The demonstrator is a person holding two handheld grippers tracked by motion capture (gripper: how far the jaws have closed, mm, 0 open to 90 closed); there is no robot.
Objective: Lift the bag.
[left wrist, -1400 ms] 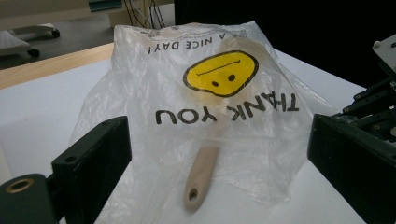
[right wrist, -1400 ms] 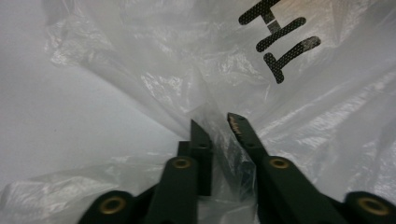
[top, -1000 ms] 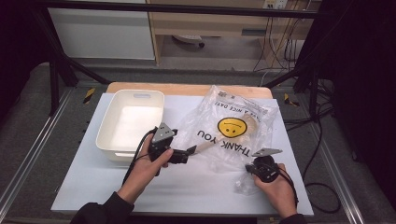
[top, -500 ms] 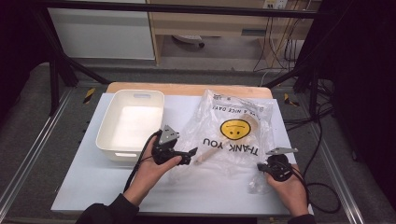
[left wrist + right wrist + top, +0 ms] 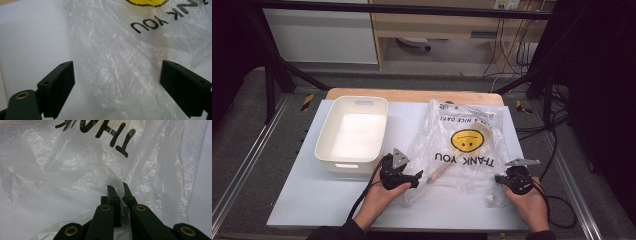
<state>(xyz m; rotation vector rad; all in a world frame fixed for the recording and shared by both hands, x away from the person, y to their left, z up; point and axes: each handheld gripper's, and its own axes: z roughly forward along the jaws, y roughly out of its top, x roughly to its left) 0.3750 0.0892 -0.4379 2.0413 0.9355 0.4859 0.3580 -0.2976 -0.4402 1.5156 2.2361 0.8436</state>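
Note:
A clear plastic bag (image 5: 462, 150) printed with a yellow smiley and "THANK YOU" lies crumpled on the white table mat (image 5: 312, 200). Something like a wooden spoon (image 5: 439, 171) shows through it. My left gripper (image 5: 417, 179) sits low at the bag's near left edge. Its jaws are open wide and have just been closing a little. In the left gripper view the bag's film (image 5: 120, 50) lies between the jaws of the left gripper (image 5: 117, 85), with the pads clear of it. My right gripper (image 5: 498, 179) is shut on a pinch of the bag's near right corner (image 5: 75, 170), plastic caught between the tips of the right gripper (image 5: 119, 188).
A white plastic tub (image 5: 347, 165) stands at the left of the mat, close behind my left hand. A wooden board's edge (image 5: 412, 95) runs along the far side. Cables hang off the table's right.
My left hand has come down and nearer, to the bag's left edge. My right hand has shifted right with the bag's corner, stretching the plastic.

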